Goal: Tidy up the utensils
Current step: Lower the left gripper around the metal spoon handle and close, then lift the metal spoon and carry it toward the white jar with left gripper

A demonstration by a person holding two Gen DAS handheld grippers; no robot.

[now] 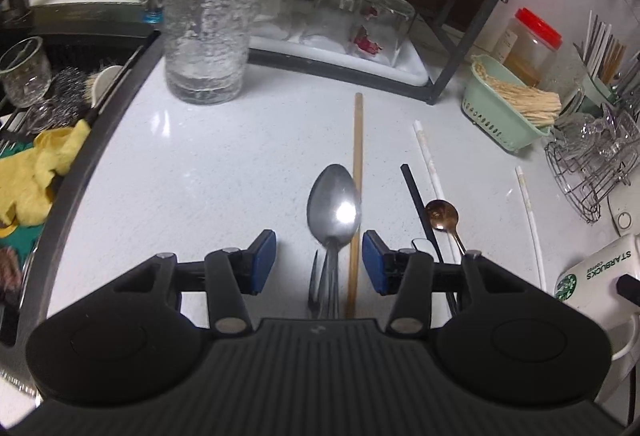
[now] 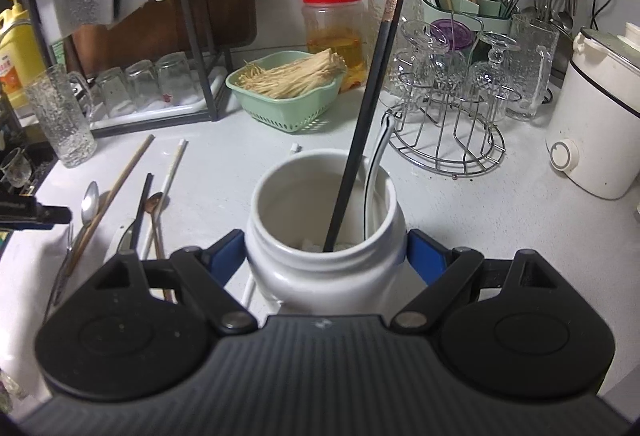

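On the white counter lies a steel spoon [image 1: 334,204] beside a wooden chopstick [image 1: 357,172], and both run back between the blue pads of my left gripper [image 1: 319,260]. The pads stand apart from them, so the gripper is open. A fork [image 1: 316,288] lies under the spoon's handle. To the right are a black chopstick [image 1: 418,204], a small bronze spoon [image 1: 441,215] and two white chopsticks [image 1: 430,160]. My right gripper [image 2: 325,256] is shut on a white Starbucks mug [image 2: 324,276], its pads pressing both sides. A black chopstick [image 2: 368,108] stands upright in the mug.
A tall textured glass [image 1: 212,16] stands ahead on the left, next to the sink [image 1: 120,84] with a yellow cloth. A green basket [image 2: 284,104], a wire glass rack [image 2: 448,140], a utensil holder [image 2: 460,4] and a white appliance [image 2: 592,116] line the back and right.
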